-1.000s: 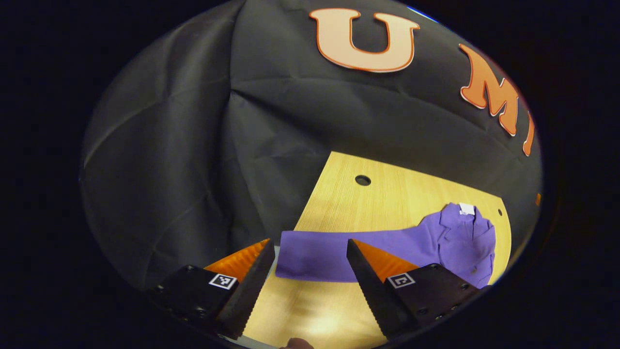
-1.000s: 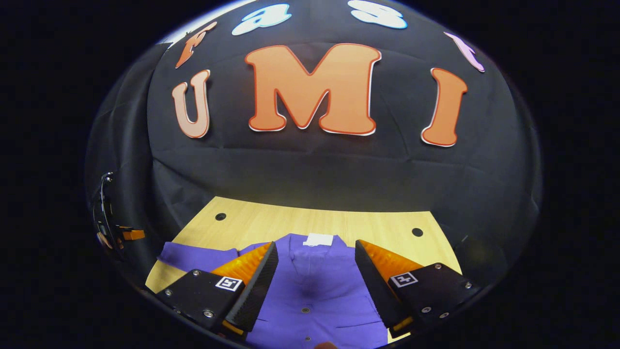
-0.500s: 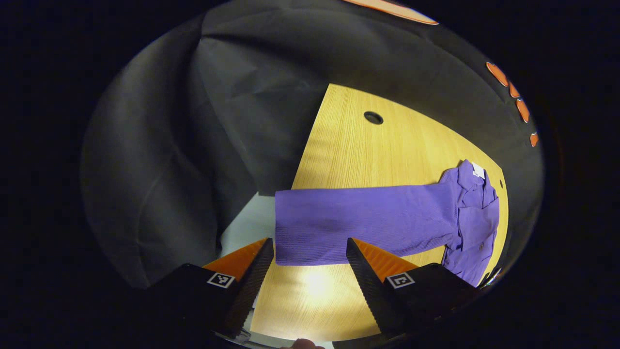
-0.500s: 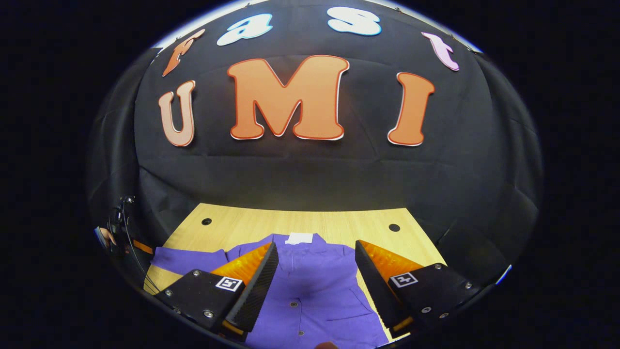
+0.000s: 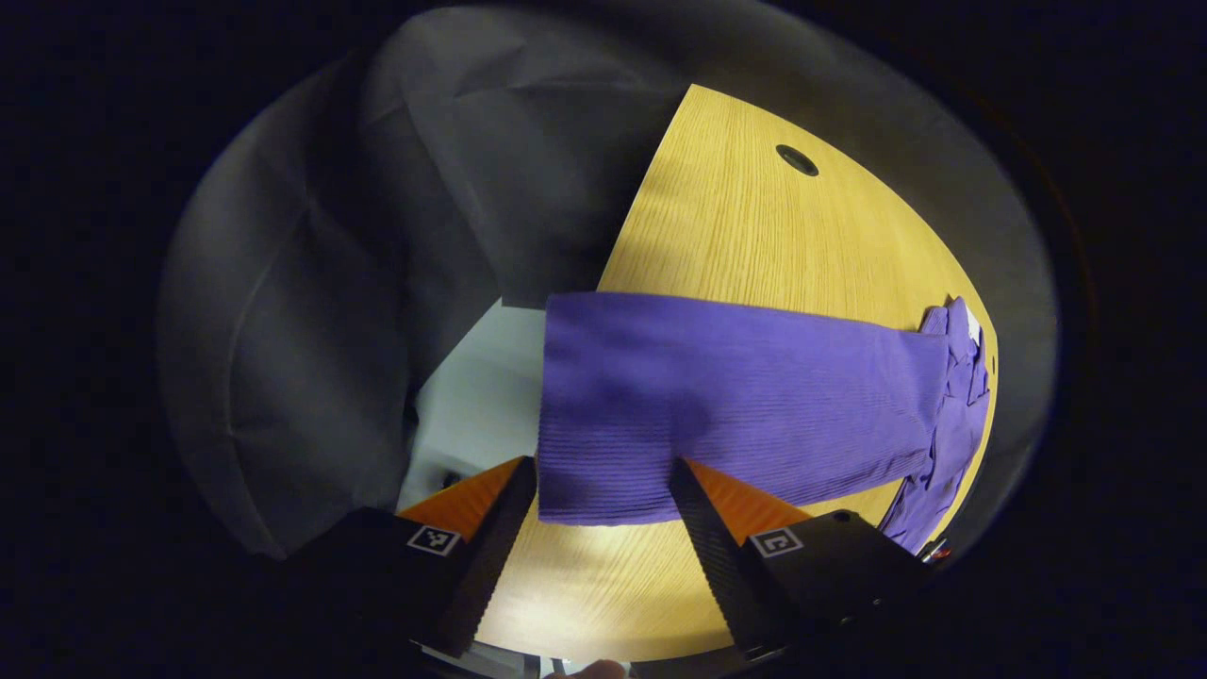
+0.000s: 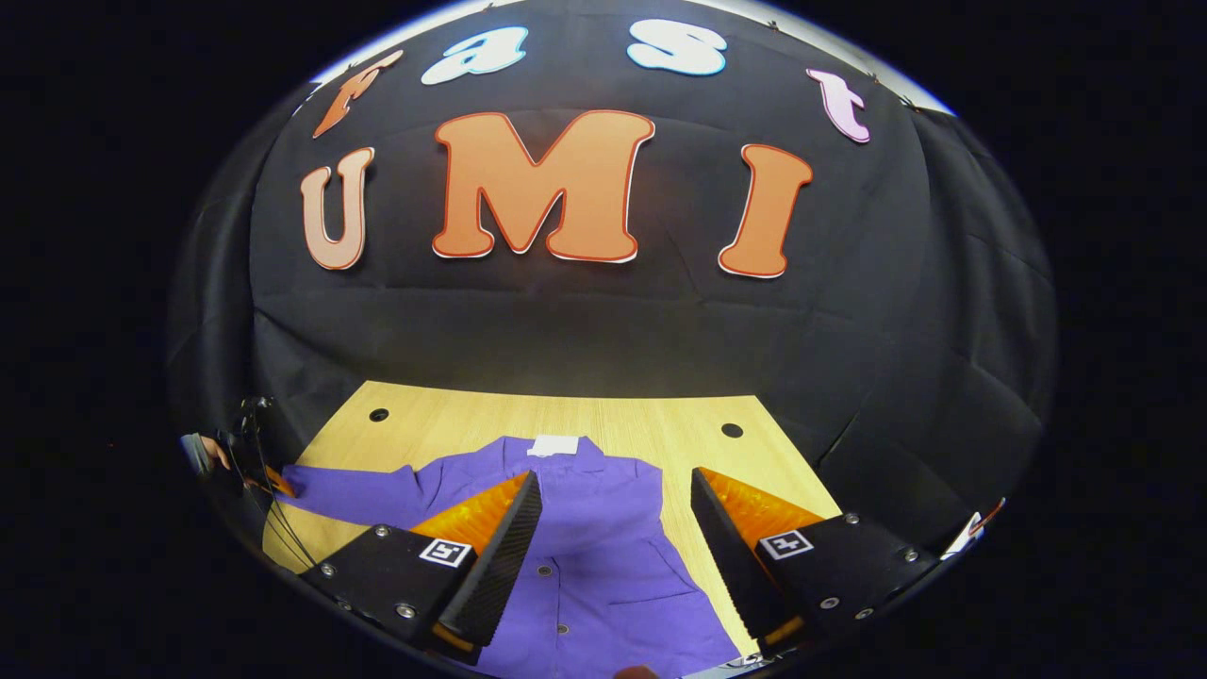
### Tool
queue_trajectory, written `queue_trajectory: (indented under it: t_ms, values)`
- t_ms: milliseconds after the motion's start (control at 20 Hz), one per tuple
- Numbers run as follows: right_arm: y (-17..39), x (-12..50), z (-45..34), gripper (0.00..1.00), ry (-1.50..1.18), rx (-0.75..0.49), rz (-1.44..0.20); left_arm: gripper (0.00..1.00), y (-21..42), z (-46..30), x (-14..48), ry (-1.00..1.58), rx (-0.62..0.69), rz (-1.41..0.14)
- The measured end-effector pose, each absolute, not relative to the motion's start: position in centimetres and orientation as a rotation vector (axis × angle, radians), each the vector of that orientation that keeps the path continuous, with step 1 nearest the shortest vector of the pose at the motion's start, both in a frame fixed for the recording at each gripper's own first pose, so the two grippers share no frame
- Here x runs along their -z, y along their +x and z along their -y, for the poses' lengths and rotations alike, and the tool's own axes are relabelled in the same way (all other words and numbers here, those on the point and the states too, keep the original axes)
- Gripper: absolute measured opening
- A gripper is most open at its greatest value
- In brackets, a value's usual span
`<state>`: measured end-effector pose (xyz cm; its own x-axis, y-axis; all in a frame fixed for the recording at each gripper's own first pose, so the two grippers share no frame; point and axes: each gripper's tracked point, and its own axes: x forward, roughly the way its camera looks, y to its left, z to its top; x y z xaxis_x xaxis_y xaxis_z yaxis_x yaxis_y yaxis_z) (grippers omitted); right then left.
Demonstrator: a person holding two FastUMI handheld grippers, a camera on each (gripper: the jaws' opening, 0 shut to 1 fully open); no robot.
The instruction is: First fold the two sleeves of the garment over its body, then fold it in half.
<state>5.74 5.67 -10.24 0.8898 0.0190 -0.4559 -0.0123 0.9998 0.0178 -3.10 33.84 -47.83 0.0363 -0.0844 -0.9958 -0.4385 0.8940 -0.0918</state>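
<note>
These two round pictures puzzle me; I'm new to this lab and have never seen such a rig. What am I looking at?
A person holds a two-finger gripper in each hand, and a fisheye camera rides on each, looking forward along its fingers. In the left gripper view, the left gripper is open, its fingers on either side of the cuff end of a long purple ribbed sleeve, not pressing on it. The sleeve lies stretched across a light wooden table. In the right gripper view, the right gripper is also open, above the body of the same purple buttoned garment, which lies flat with its collar toward the black cloth wall. Nothing is held yet.
</note>
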Motion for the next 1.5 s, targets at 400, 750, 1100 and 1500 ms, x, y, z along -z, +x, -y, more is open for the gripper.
queue_trajectory:
  t_ms: [400, 750, 1100, 1500]
  values:
    - [5.3, 10.2, -2.8, 0.95, 0.035, -0.022, -0.447, 0.33, -3.5, -33.6, 47.9, -0.332, -0.352, -1.618]
    - [5.3, 10.7, 2.3, 0.95, 0.072, -0.013, -0.45, 0.11, -0.5, -31.9, 44.5, -0.284, -0.289, -1.484]
    - [5.1, 10.3, 5.4, 0.95, 0.118, -0.025, -0.427, 0.11, 4.3, -25.6, 36.5, -0.183, -0.129, -1.356]
    - [3.7, 11.3, 8.0, 0.95, 0.12, -0.024, -0.422, 0.11, 9.1, -14.0, 30.0, -0.105, 0.087, -1.27]
